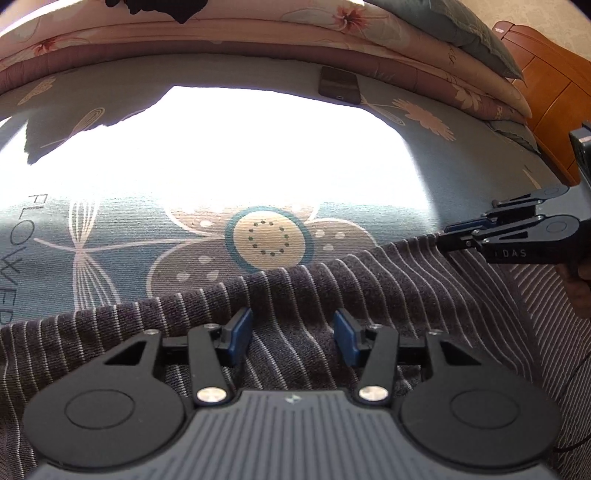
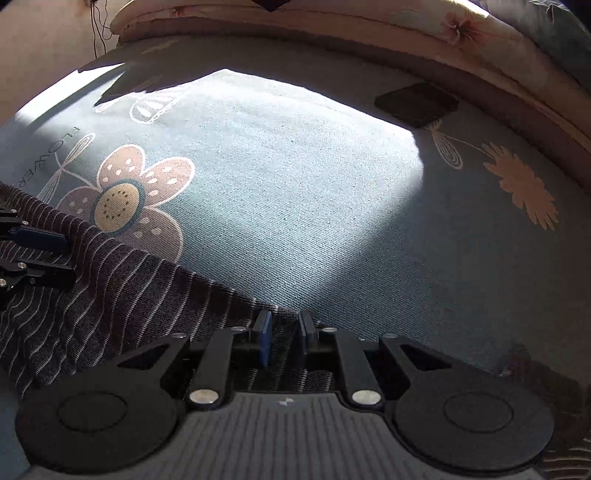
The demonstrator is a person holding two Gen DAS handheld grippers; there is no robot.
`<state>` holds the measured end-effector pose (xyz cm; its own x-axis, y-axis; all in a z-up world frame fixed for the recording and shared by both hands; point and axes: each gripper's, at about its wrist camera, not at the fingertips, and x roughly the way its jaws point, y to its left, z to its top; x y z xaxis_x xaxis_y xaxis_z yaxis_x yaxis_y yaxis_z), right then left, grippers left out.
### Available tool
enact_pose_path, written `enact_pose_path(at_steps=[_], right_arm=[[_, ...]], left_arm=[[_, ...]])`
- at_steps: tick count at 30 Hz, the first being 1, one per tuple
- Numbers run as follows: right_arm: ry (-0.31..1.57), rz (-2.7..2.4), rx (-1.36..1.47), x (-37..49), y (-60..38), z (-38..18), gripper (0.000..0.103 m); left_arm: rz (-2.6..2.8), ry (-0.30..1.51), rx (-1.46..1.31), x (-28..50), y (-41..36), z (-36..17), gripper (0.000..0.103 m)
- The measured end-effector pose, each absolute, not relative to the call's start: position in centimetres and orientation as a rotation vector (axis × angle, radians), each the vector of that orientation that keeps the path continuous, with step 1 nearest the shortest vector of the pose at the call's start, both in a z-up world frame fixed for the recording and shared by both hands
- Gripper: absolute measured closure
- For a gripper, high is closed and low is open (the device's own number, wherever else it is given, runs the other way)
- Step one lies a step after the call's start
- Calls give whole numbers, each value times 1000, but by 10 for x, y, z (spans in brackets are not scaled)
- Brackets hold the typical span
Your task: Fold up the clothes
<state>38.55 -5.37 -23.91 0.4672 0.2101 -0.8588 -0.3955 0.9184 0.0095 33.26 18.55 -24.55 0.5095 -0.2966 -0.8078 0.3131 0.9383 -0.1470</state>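
I see bed point(image 2: 295, 221), blue-grey sheet with flower print and word FLOWER at left. Bright sun patch across middle. Striped garment point(image 1: 332, 295) lies on near edge, dark with thin pale lines. Dark phone point(image 1: 340, 86) flat on sheet, far side. Folded quilts point(image 1: 369, 33) stacked along far edge.

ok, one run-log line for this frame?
stage: fold in progress | left gripper: open over striped garment | right gripper: open at garment edge | surface: floral bedsheet
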Motion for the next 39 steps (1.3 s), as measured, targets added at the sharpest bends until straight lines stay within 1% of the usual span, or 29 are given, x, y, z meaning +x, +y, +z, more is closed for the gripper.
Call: enact_pose_path(at_steps=[3,5,6,9,10,11,12,13,16,19,20,22,26,27,28,30,32,35,39], right_arm=[[1005,343,-169,395,-51,-237,78],[995,333,-144,393,-52,-229,78],[981,336,-133,387,-54,-222,77],[975,357,-92,362,-57,-203,68],[983,371,-79,352,-57,-199,68],[991,385,-66,342,-57,-194,67],[1009,396,-75,334,-53,-197,62],[1028,406,-87,325,-49,-200,60],[1082,420,-102,309,-35,-217,60],[1094,347,-88,320,-30,-238,59],[1089,332,-64,327,-30,-238,58],[1067,297,-46,343,-31,-235,50],[1057,245,-33,360,-42,-218,49],[1042,252,-32,358,-45,-209,44],[1033,258,-38,354,-48,-200,36],[1030,274,-39,342,-50,-184,29],[1059,297,-17,325,-50,-172,29],[1122,331,33,296,-46,-167,27],[1168,344,83,261,-31,-181,25]], left_arm=[[-337,962,16,335,190,-240,54],[-356,942,-15,332,195,-230,54],[-381,928,-31,328,197,-224,54],[-473,922,-18,311,189,-212,53],[-507,930,3,305,183,-211,53],[-528,940,26,299,178,-213,52],[-545,962,54,294,173,-217,52],[-553,989,78,291,169,-223,51],[-491,1040,113,289,175,-244,52],[-486,1015,109,287,190,-247,53],[-465,1009,142,287,191,-245,53],[-422,1002,180,286,192,-240,53],[-394,990,112,281,198,-223,53],[-423,973,101,277,195,-217,52],[-454,954,93,271,191,-211,51],[-545,928,109,257,175,-204,49],[-627,920,131,244,160,-202,48],[-690,941,166,232,148,-214,47],[-714,959,196,226,149,-234,46]])
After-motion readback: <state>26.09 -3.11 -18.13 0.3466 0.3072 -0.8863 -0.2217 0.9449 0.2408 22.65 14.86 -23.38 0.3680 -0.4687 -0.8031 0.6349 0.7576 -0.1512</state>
